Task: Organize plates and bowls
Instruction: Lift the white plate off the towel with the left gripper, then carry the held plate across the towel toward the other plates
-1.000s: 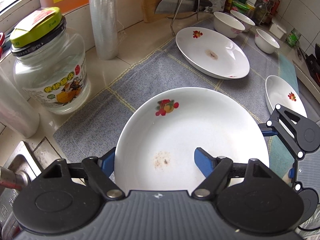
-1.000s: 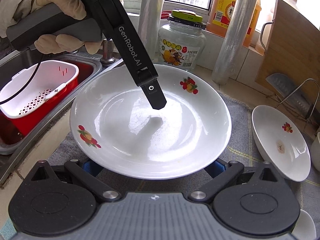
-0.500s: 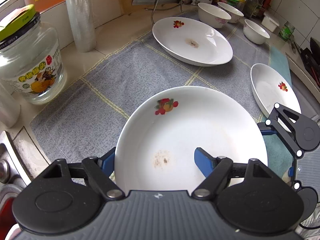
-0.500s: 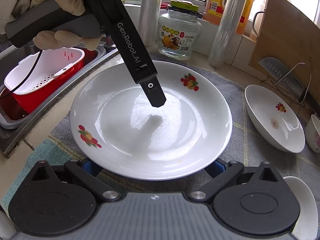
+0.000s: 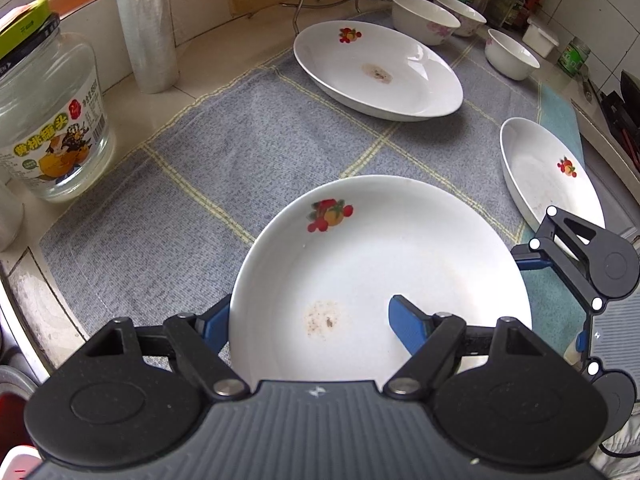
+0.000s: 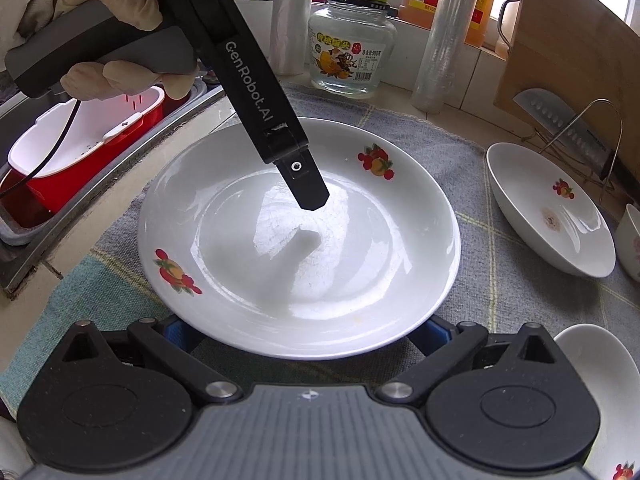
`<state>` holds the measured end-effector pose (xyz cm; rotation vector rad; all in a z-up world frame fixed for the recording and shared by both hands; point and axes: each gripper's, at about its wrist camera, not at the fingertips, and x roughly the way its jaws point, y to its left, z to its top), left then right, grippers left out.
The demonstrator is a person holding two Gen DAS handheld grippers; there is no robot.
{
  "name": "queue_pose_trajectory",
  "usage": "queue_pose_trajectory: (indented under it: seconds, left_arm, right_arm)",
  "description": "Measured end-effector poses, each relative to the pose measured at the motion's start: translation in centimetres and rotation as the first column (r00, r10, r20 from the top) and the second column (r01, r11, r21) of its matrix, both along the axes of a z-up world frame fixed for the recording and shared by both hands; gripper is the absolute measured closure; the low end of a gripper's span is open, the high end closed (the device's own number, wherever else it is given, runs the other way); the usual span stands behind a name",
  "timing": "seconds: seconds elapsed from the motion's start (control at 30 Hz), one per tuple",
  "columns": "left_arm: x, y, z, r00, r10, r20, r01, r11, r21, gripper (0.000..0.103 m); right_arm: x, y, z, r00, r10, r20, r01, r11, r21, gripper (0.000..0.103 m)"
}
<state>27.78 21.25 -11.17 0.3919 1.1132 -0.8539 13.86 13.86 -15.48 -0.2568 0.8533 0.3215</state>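
Gripping matters most here, so I start at the left: my left tongs (image 5: 308,314) are clamped on the near rim of the plate (image 5: 380,248), one blue pad inside the dish and the other under its outer edge. It looks lifted just clear of the grey cloth (image 5: 260,132), though I cannot be sure of that. The bite is shallow and off to one side, so I judge the plate will want to droop at its far edge. I should hold my wrist level and move slowly. The glass jar (image 5: 48,120) stands on the desk (image 5: 208,28) well off to my left, so I need not worry about it. My right tongs (image 6: 306,330) are spread wide beneath the plate's opposite rim, gripping nothing. I cannot tell whether their pads touch the underside. They are best used as a rest under the dish while I carry it. Ahead on the cloth lies the far plate (image 5: 376,72), which looks a fair match in shape and the likely place to stack. I would come in above it, centre the two rims, lower flat and let go only once the dish sits. Further right the side plate (image 5: 548,176) lies near my right tongs, so I must swing clear of it. The bowls (image 5: 424,18) stand at the back right.
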Motion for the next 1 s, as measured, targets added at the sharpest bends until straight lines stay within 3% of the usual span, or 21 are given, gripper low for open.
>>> queue_pose_trajectory:
  seconds: [0.3, 0.57, 0.73, 0.93, 1.0]
  left_arm:
    - [0.1, 0.2, -0.3, 1.0, 0.023, -0.004, -0.024, 1.0, -0.01, 0.02]
    - [-1.4, 0.8, 1.0, 0.996, 0.064, 0.062, -0.06, 0.996, -0.059, 0.014]
    - [-3.5, 1.6, 2.6, 0.984, 0.121, 0.132, -0.108, 0.989, -0.103, 0.013]
    - [-7.8, 0.6, 5.1, 0.956, 0.143, 0.258, -0.096, 0.978, -0.186, 0.013]
    - [-9.4, -0.2, 5.4, 0.943, 0.141, 0.3, -0.084, 0.977, -0.194, 0.005]
  right_arm:
    - [0.2, -0.2, 0.1, 1.0, 0.004, -0.009, -0.004, 1.0, 0.004, 0.0]
    - [-0.5, -0.6, 0.5, 1.0, 0.007, -0.003, -0.007, 0.999, -0.037, 0.0]
    - [-1.4, -2.4, 1.7, 0.999, -0.032, -0.011, 0.031, 0.999, -0.029, 0.0]
    - [-2.4, -4.1, 3.2, 0.997, -0.082, -0.012, 0.082, 0.996, -0.024, 0.0]
    - [-2.8, -4.5, 3.8, 0.996, -0.094, -0.002, 0.094, 0.995, -0.029, 0.0]
